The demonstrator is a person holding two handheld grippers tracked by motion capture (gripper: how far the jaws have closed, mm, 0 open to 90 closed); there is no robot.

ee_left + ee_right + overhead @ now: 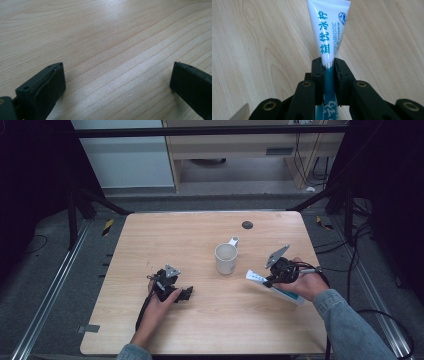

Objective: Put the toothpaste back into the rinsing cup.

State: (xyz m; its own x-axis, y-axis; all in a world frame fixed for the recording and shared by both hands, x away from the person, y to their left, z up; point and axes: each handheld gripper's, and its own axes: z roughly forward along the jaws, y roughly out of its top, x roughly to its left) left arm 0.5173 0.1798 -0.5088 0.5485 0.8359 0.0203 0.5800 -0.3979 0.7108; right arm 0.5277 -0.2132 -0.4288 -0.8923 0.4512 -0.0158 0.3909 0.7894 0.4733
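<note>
Toothpaste tube (327, 32) clamped in right gripper (270, 280), just right of the mug (226, 258).

Looks like the carrying step, probably toward the mug: tube held mid-body, flat end pointing mugward, low over the table (210, 330). Left gripper (117, 82) spread wide, holding nothing, left of the mug. Next, likely: lift, tip upright, lower in past the rim.
</note>
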